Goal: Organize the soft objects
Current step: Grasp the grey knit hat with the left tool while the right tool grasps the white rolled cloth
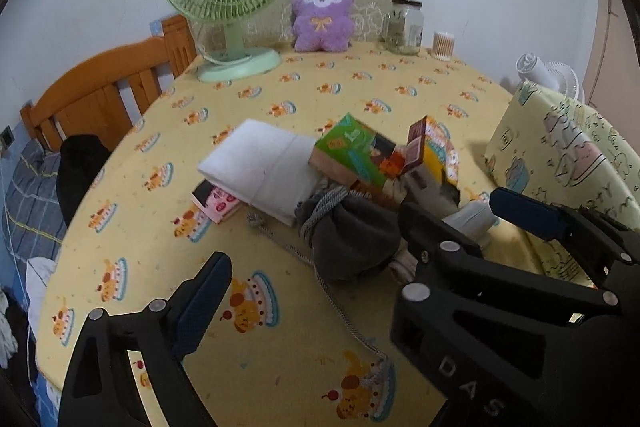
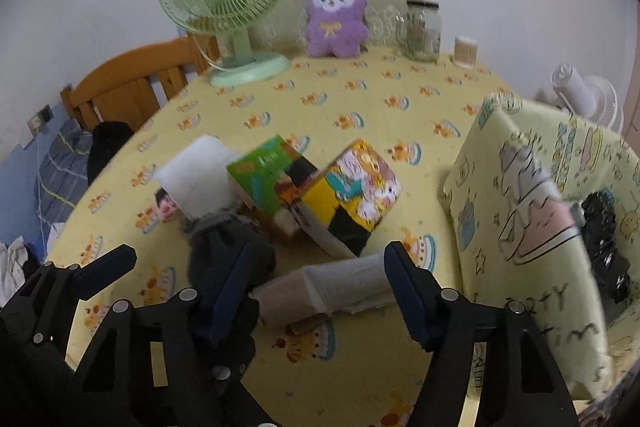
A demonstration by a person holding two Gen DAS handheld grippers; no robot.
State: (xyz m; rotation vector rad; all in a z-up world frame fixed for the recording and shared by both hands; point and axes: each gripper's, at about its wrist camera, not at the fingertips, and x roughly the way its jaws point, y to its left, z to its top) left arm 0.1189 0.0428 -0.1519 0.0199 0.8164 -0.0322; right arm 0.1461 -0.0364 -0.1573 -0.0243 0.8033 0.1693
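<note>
Early going, I'd judge: both the left gripper (image 2: 176,259) and the right gripper (image 2: 320,267) are spread wide and empty, the beige folded cloth (image 2: 332,287) at six o'clock between the right's fingers, grey drawstring pouch (image 1: 352,231) unsorted at its nine o'clock.

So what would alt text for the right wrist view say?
An open right gripper straddles a folded beige cloth on a yellow table, beside a grey pouch, two books and a fabric bin.
</note>
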